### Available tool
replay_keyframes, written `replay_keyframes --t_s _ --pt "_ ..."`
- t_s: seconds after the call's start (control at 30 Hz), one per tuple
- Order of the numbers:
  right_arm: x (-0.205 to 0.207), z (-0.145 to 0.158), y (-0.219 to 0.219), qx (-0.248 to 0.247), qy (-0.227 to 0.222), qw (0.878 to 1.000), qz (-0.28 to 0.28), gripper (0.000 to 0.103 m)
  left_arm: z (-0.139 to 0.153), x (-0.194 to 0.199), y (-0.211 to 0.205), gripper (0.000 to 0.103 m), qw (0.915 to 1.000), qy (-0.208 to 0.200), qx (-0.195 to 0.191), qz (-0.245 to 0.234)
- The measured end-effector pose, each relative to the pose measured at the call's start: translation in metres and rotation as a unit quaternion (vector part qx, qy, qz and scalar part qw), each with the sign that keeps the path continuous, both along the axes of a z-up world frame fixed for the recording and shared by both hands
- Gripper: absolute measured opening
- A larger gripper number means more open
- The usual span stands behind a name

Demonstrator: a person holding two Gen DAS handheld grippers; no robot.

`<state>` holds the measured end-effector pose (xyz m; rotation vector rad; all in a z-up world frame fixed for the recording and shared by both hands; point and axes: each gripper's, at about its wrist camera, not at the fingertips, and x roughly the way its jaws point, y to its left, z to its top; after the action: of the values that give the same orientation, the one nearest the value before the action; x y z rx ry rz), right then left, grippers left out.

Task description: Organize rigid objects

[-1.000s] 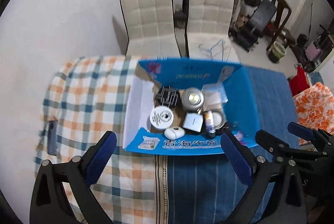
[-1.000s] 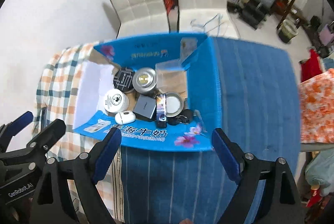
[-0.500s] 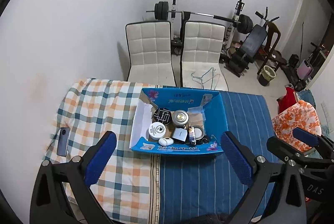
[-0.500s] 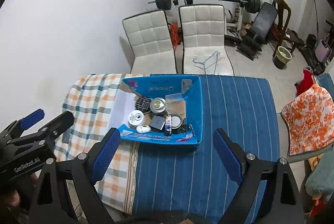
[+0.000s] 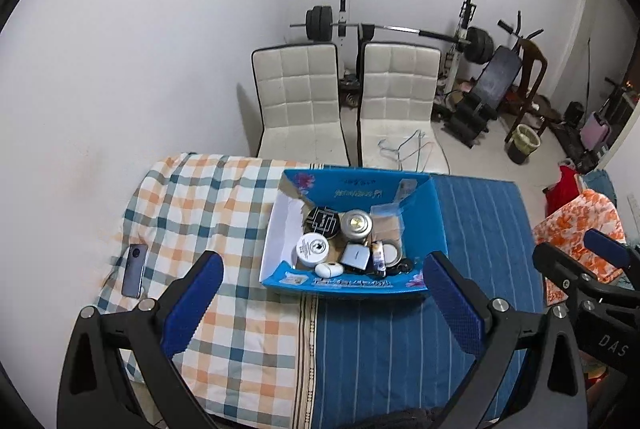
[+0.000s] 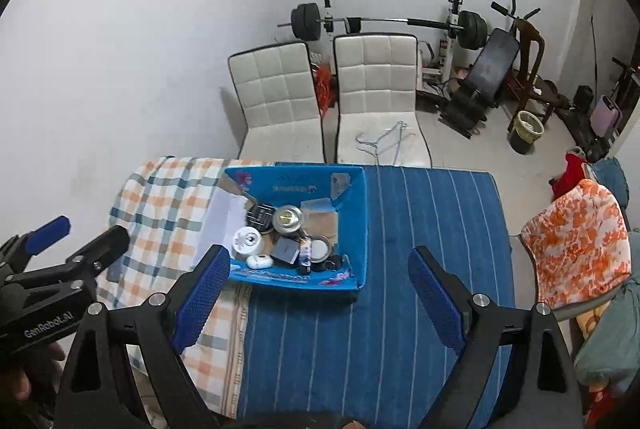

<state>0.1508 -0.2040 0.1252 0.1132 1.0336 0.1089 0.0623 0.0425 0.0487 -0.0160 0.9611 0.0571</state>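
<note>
Blue carton (image 5: 424, 213) is sitting on the cloth-covered worktop (image 5: 400, 349), holding tins and small items. Left gripper (image 5: 320, 293) and right gripper (image 6: 320, 289) are hovering above, jaws apart, gripping nothing.

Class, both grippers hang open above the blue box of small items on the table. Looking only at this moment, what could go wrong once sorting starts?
1. The items in the blue box are packed touching; gripping the white jar may knock the white case or the silver tin.
2. The phone lies near the table's edge and could be pushed off.
3. The left gripper and right gripper are close and might collide.
</note>
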Motion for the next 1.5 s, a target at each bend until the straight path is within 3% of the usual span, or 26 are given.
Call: replay_keyframes --t_s 0.27,1.5 --pt "0.010 -0.027 -0.005 -0.008 0.021 1.000 -0.012 0.093 -0.011 0.003 0.000 0.102 0.9999 0.010 -0.002 0.006" --pt "0.010 -0.024 -0.012 -0.019 0.012 1.000 -0.009 0.093 -0.012 0.005 0.006 0.102 0.9999 0.007 -0.004 0.008"
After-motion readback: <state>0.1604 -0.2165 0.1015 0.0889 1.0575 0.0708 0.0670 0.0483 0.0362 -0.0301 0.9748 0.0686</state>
